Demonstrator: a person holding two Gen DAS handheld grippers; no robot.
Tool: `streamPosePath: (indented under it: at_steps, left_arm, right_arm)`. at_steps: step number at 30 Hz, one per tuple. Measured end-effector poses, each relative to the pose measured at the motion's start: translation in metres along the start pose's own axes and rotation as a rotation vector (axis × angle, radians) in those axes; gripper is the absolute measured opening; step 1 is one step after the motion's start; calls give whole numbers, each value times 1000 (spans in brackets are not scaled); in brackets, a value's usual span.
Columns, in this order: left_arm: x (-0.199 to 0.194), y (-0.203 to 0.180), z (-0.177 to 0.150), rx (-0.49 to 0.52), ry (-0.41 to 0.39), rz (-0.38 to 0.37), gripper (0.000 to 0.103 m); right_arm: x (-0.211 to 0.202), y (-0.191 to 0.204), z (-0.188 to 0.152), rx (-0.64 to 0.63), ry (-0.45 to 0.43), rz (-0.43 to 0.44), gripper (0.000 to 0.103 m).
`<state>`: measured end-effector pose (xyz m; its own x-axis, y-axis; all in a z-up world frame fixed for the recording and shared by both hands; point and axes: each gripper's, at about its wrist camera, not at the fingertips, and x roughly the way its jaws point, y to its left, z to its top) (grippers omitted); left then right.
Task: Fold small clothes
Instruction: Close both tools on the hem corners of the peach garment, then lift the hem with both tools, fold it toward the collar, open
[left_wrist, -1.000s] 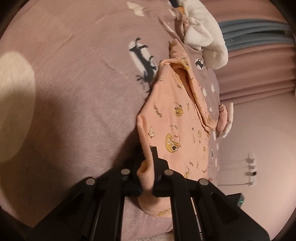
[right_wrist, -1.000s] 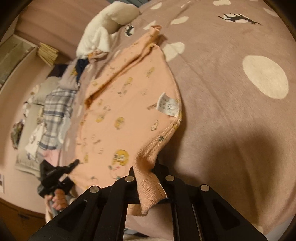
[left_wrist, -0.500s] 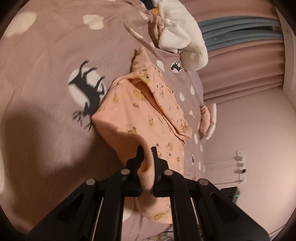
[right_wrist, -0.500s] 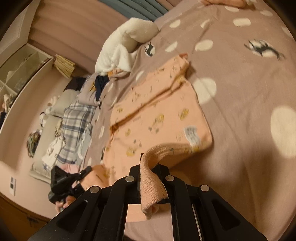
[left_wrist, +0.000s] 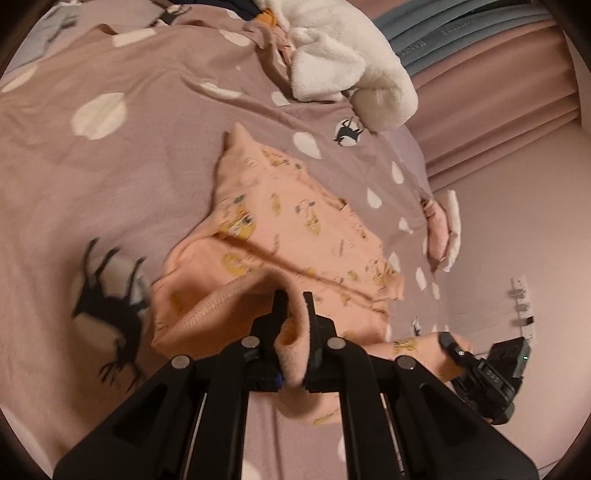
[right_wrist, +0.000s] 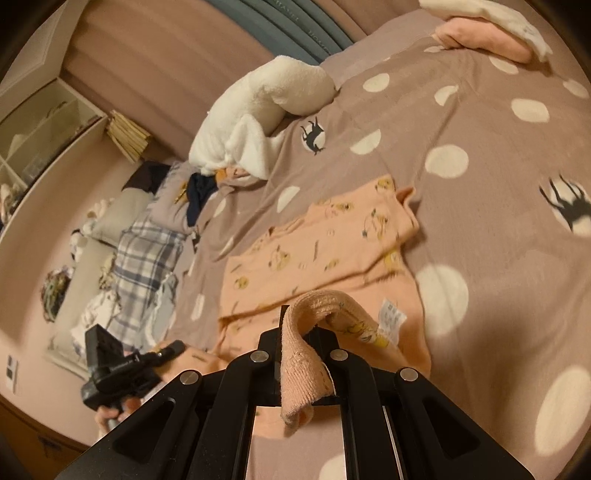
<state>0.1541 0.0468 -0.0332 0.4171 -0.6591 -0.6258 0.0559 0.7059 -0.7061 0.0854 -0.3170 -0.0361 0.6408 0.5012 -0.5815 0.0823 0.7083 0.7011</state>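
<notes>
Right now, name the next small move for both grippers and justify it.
Probably carry both pinched corners forward and lay them down: the left gripper and right gripper each hold the ribbed hem of the peach garment, lifted and curling over the rest, which lies flat on the bedspread.

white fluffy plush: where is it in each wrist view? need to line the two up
Left wrist: white plush at top, right of centre, on the bedspread's far edge.
Right wrist: white plush upper middle, left of centre.
Shared landmark: the cat-in-circle print just below the plush in both.
</notes>
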Motion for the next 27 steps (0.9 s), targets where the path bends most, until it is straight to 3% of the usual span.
streamPosePath:
  at_steps: [11,18,22,25,27]
  left_arm:
    - [37,-1,72,-42,-17,-47,6]
    - [65,17,87,-87,0,2,6]
    - [73,27,97,-133,-20,-45,7]
    - [86,38,110,-234,-43,-44,6]
    - [99,51,126,-366,-46,-63,18]
  right_arm:
    - [32,-8,61,-7,-33,-31,7]
    - [60,-23,72,1,2,-66,7]
    - [69,-33,76,23,8,-71,7]
    - [77,-42,86,72,10,-80,7]
    - [86,-55,100,153,12,-81,7]
